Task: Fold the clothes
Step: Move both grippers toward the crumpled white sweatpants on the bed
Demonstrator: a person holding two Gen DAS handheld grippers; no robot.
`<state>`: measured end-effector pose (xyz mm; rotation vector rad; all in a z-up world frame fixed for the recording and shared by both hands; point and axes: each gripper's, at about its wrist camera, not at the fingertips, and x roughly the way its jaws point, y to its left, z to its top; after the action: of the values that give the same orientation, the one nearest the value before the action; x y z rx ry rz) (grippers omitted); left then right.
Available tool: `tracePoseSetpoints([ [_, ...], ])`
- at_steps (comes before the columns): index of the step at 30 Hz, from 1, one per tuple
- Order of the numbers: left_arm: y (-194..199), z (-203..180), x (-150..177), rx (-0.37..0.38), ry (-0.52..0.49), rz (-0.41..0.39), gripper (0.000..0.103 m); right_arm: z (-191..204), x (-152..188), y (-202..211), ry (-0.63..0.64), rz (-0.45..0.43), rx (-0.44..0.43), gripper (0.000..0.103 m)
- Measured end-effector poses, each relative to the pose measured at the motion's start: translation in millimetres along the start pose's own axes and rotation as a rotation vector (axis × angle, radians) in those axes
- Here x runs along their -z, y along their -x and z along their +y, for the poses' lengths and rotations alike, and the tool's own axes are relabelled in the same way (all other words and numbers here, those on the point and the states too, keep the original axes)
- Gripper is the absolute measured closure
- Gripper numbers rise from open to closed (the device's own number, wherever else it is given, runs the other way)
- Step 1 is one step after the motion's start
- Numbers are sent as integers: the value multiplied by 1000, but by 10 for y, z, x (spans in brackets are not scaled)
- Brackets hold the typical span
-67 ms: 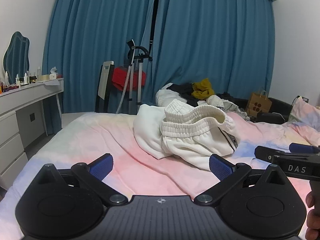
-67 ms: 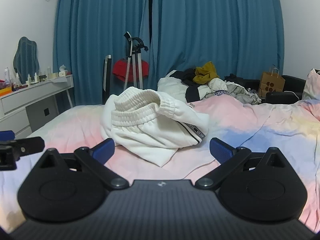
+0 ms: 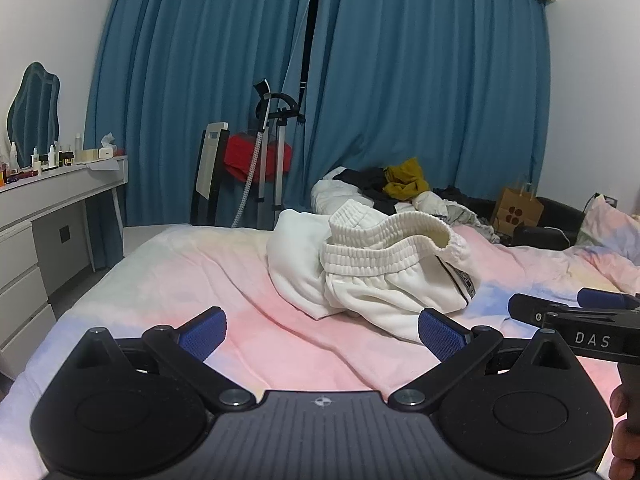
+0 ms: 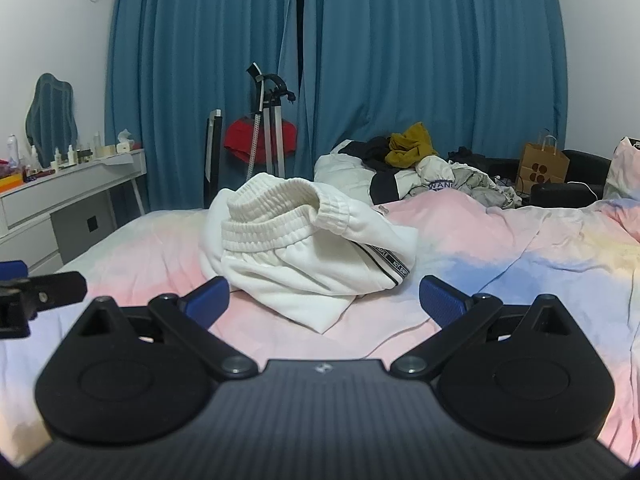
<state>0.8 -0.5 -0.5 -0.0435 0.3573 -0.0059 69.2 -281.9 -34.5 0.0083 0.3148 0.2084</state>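
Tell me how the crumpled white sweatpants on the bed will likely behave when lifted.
The white sweatpants sit in soft folds, so they will probably hang limp and unfurl. The thick fleece looks bulky, likely moderately heavy. The ribbed waistband stands up, probably the firmest place for the open right tongs.

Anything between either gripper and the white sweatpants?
Nothing visible. Only bare pastel bedspread lies between the open right gripper, the open left gripper and the crumpled white sweatpants.

White trousers (image 4: 304, 256) hide their own crumpled legs
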Motion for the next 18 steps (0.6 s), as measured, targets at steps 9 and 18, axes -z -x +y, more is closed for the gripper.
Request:
tracePoseSetpoints([
  [9,30,29,18,29,41,4,0,-33,24,-27,-41,8,-14,0],
  [18,-54,55,86,6,36,4,0,6,51,-17,-41,-33,-52,0],
])
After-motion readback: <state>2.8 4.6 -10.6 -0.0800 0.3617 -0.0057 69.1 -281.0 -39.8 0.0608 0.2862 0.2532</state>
